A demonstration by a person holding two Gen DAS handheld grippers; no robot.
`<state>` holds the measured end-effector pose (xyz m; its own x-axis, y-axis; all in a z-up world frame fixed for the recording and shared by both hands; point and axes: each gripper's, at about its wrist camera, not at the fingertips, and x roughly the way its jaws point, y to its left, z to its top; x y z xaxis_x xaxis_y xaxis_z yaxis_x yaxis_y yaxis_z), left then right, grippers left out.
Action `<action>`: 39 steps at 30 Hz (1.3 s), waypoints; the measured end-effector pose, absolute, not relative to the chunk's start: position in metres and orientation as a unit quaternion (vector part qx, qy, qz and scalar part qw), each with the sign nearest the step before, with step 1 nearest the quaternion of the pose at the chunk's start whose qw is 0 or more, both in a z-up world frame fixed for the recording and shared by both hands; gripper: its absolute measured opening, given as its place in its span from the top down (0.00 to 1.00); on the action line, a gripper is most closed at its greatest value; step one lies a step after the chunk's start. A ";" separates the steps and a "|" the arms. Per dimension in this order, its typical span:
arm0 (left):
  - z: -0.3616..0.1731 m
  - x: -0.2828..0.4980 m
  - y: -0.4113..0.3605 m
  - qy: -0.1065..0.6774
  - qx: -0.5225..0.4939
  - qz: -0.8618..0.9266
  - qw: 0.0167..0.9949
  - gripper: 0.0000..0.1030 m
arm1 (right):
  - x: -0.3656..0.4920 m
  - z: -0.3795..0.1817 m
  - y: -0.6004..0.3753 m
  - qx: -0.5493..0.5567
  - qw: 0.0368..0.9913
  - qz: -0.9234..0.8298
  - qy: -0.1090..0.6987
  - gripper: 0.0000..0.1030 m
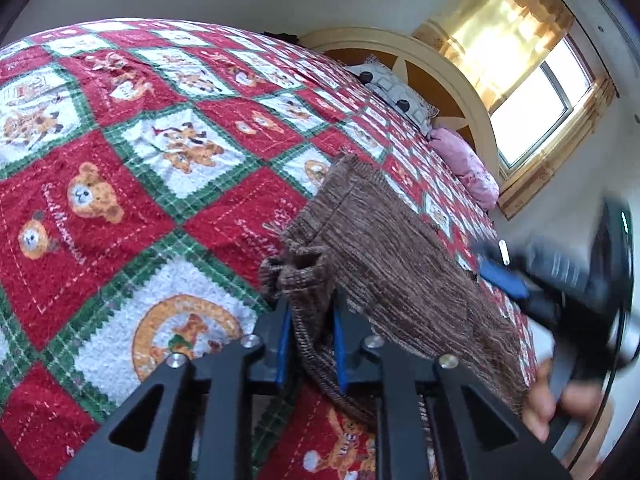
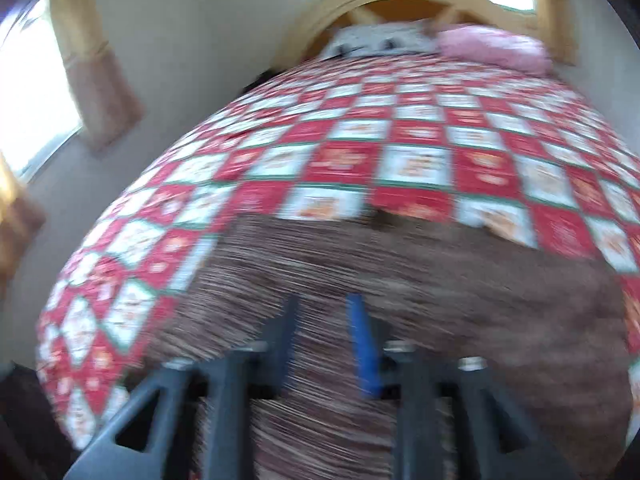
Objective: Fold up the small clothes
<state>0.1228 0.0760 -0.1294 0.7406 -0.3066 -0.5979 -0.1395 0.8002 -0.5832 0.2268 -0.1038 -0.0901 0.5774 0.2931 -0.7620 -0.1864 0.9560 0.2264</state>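
Note:
A small brown knit garment (image 1: 384, 264) lies on the red, white and green bear-patterned quilt (image 1: 120, 184). My left gripper (image 1: 310, 316) is shut on a bunched corner of the garment and holds it slightly raised. My right gripper shows blurred at the right of the left wrist view (image 1: 504, 276), past the garment's far edge. In the blurred right wrist view the garment (image 2: 400, 272) spreads under my right gripper (image 2: 324, 320), whose fingers stand apart above the cloth with nothing between them.
The quilt (image 2: 400, 152) covers a bed with a curved wooden headboard (image 1: 440, 68). A grey patterned pillow (image 1: 396, 88) and a pink pillow (image 1: 468, 164) lie at the head. A bright window with yellow curtains (image 1: 532, 92) is behind.

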 end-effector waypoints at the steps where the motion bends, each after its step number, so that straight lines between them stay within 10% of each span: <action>1: -0.130 0.123 0.076 0.356 -0.313 -0.050 0.879 0.86 | 0.239 -0.092 -0.092 0.066 0.878 0.152 0.448 0.30; 17: -0.131 0.120 0.077 0.349 -0.330 -0.070 0.875 0.88 | 0.300 -0.155 0.051 -0.142 0.839 0.170 0.498 0.30; 24: -0.133 0.121 0.079 0.351 -0.336 -0.072 0.871 0.88 | 0.304 -0.143 0.011 -0.081 0.847 0.163 0.499 0.84; 39: -0.056 0.105 -0.001 0.287 -0.126 -0.179 0.933 0.90 | 0.265 -0.067 -0.145 0.149 0.868 0.194 0.432 0.90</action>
<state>0.1047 -0.0006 -0.0565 0.7710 -0.4057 -0.4909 0.2609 0.9044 -0.3376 0.2649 -0.1446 -0.0671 0.5521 0.4650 -0.6921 -0.2081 0.8806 0.4256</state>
